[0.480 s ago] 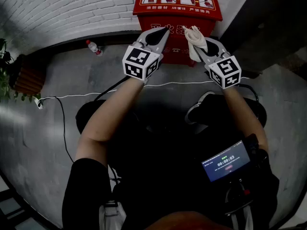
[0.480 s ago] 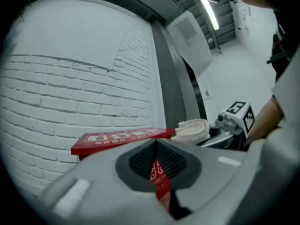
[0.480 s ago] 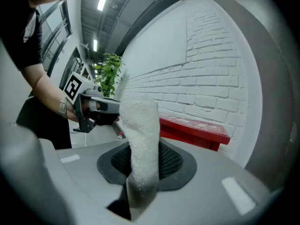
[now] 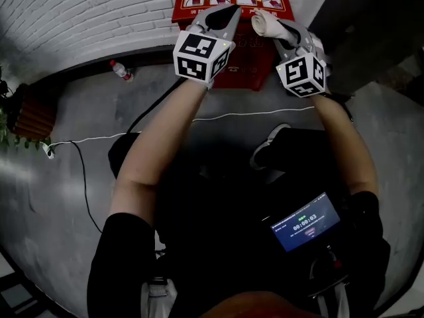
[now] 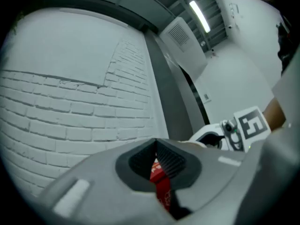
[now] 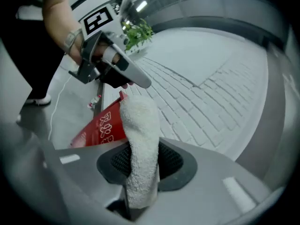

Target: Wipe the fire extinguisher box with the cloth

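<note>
Well out to the left of the left tool [image 4: 232,10]: one potted plant [image 4: 5,101] by the white brick wall [image 4: 86,12]. Nearer that tool, still on its left: one plastic bottle [image 4: 120,70] lying on the grey floor [image 4: 79,197]. On the person's side of both tools: one white cable [image 4: 199,120] running across the floor.

Left tool: raised, pointing at the wall, jaws pressed together with nothing pinched. Only a thin slit between the pads, with a sliver of red showing through. One marker cube [image 4: 201,56] at its rear, on the wrist side.

Just beyond and between the two tools: one red fire extinguisher box [image 4: 250,58], standing on the floor against the wall, white characters on its front and a row of picture panels across its top.

Right tool [image 4: 281,30]: just right of the left one, apart from it, jaws clamped on one white terry cloth [image 4: 263,22]. Cloth standing up out of the pads as a thick roll, its free end up by the top edge of the box. Cannot tell whether touching or just short of it. A second marker cube [image 4: 303,75] behind this tool.

Well back from the right tool, by the person's body: one small device with a lit screen [image 4: 305,222].
</note>
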`<state>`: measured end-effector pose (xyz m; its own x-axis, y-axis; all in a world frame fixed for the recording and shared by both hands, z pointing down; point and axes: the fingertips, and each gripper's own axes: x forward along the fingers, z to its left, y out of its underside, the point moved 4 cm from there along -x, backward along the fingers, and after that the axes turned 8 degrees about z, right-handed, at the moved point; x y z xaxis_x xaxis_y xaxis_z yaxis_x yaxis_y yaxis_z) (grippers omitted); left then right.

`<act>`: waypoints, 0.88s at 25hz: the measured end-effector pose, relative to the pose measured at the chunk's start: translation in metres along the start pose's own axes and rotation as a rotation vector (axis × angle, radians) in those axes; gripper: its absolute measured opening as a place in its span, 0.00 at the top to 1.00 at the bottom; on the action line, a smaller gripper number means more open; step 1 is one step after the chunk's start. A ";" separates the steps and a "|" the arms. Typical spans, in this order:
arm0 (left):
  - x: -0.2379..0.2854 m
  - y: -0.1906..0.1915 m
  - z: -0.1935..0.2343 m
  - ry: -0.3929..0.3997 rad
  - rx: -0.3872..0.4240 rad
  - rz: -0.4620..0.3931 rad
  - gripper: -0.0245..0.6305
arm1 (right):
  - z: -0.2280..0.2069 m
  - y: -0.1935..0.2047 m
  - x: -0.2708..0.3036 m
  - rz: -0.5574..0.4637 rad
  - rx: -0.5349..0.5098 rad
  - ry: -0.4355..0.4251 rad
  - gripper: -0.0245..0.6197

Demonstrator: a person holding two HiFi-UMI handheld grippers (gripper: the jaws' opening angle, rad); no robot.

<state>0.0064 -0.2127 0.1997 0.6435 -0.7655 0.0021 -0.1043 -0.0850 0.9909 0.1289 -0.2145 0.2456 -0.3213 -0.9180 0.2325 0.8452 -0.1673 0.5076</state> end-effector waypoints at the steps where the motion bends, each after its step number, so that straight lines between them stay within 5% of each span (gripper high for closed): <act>1: 0.005 -0.006 0.002 -0.008 -0.012 -0.014 0.96 | -0.006 -0.004 0.001 0.002 -0.084 0.050 0.80; 5: 0.023 -0.003 0.008 -0.054 -0.102 -0.038 0.96 | -0.006 -0.009 0.011 0.034 -0.464 0.229 0.80; 7: 0.030 0.013 0.005 -0.068 -0.132 -0.024 0.96 | 0.006 -0.003 0.020 0.047 -0.542 0.264 0.80; 14: 0.041 0.081 -0.002 -0.089 -0.225 0.032 0.96 | 0.037 0.026 0.051 0.070 -0.505 0.336 0.80; 22: 0.048 0.125 -0.003 -0.105 -0.221 0.053 0.96 | 0.065 0.042 0.060 0.064 -0.438 0.326 0.80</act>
<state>0.0269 -0.2580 0.3238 0.5577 -0.8284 0.0519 0.0399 0.0892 0.9952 0.1173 -0.2528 0.3350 -0.1731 -0.9835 -0.0533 0.9799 -0.1774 0.0915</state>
